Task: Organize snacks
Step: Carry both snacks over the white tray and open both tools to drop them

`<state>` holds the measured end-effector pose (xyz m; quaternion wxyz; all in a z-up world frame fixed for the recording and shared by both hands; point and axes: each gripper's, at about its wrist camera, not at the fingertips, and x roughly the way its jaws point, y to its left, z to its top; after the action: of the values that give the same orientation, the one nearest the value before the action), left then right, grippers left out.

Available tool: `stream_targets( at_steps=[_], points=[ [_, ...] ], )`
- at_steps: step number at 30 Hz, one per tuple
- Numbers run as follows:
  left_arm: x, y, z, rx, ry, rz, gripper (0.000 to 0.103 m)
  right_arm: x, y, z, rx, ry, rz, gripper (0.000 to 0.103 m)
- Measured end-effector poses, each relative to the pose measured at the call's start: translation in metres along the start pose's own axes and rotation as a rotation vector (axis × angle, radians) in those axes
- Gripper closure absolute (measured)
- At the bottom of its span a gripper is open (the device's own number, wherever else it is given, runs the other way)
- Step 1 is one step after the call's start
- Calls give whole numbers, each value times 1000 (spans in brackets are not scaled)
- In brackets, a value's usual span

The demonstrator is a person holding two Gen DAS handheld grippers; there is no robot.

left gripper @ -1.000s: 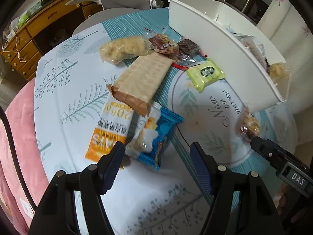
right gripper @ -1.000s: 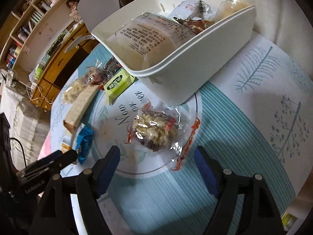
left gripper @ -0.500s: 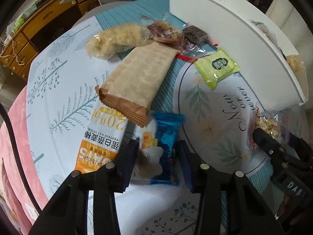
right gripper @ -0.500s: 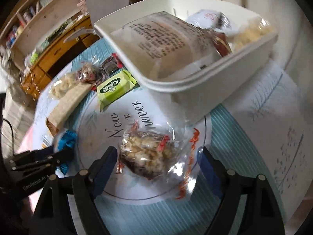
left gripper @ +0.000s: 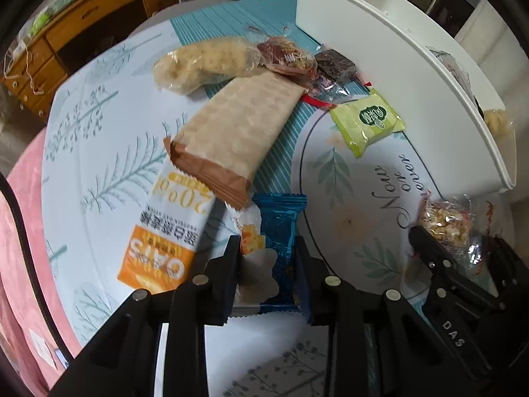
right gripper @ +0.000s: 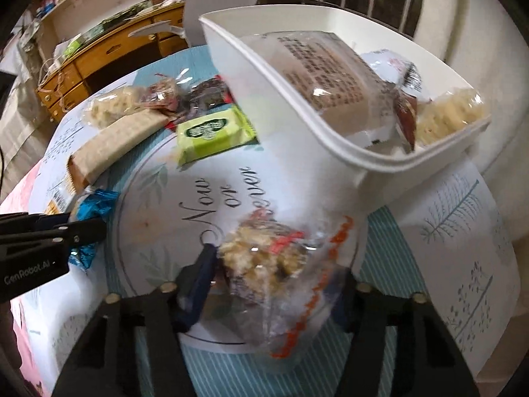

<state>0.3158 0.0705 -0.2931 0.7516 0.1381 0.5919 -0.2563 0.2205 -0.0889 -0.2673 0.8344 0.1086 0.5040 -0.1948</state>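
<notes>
Already my left gripper (left gripper: 267, 264) pinched the blue packet (left gripper: 269, 254) on the tablecloth (left gripper: 99, 152); my right gripper (right gripper: 271, 281) clamped the crinkly nut bag (right gripper: 264, 258) beside the bin (right gripper: 297, 125). Both seemed light, slippery, crushable; mid-body holds suited them.

L gripper (left gripper: 267, 264) & R gripper (right gripper: 271, 284): jaws clamped, low.
</notes>
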Motion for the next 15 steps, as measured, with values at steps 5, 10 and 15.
stream_targets(
  at_steps=[5, 10, 15],
  points=[
    [-6, 5, -9, -67, 53, -33, 74, 1, 11, 2, -18, 36, 3, 57],
    [-25, 12, -18, -107, 42, -57, 74, -4, 12, -6, -7, 112, 1, 58],
    [-53, 15, -26, -101, 21, -79, 74, -13, 15, -14, 8, 164, -7, 58]
  ],
)
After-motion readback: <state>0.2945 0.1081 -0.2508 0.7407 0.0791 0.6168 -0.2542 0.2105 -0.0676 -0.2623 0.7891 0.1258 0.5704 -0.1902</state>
